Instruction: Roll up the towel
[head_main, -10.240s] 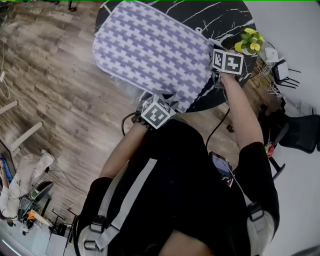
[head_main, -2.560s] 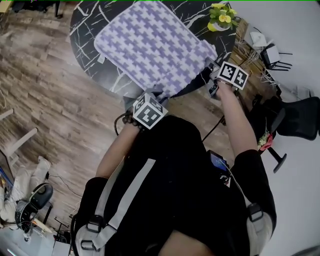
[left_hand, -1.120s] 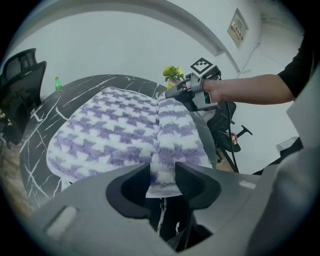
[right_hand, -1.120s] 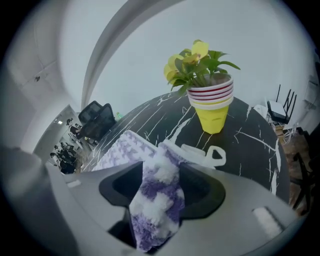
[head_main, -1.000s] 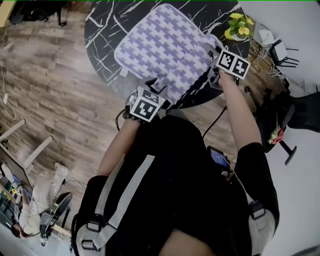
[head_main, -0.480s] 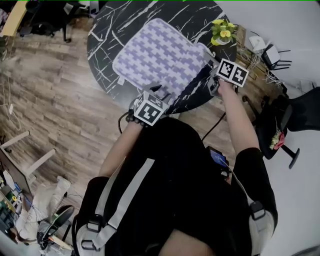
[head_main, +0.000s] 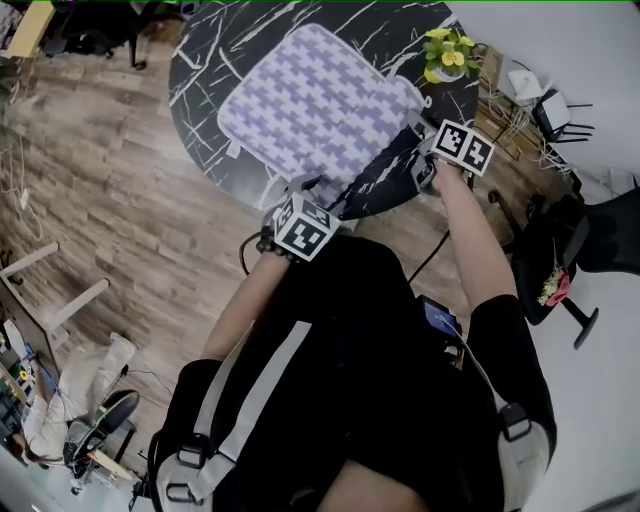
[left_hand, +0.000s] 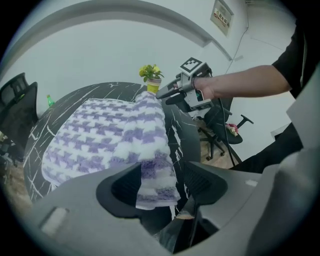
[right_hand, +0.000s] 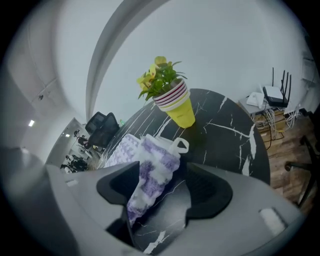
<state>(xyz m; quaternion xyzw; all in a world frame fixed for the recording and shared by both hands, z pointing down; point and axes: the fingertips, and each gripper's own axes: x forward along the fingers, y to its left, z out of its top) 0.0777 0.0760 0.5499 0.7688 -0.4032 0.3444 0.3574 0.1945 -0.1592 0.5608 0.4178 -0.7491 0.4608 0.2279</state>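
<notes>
The purple-and-white houndstooth towel lies spread flat on the round black marble table. My left gripper is at the towel's near corner. In the left gripper view that corner hangs between its jaws, against one of them and apart from the other. The left gripper has just been opening. My right gripper is at the towel's right corner. There the cloth with its white loop rests against one jaw of the right gripper, with a gap to the other.
A yellow pot of flowers stands on the table just beyond the right corner. Black office chairs and cables are at the right. Wood floor lies to the left of the table.
Both grippers have drawn back a little toward the person along the towel's near edge. The towel still lies flat on the table.
</notes>
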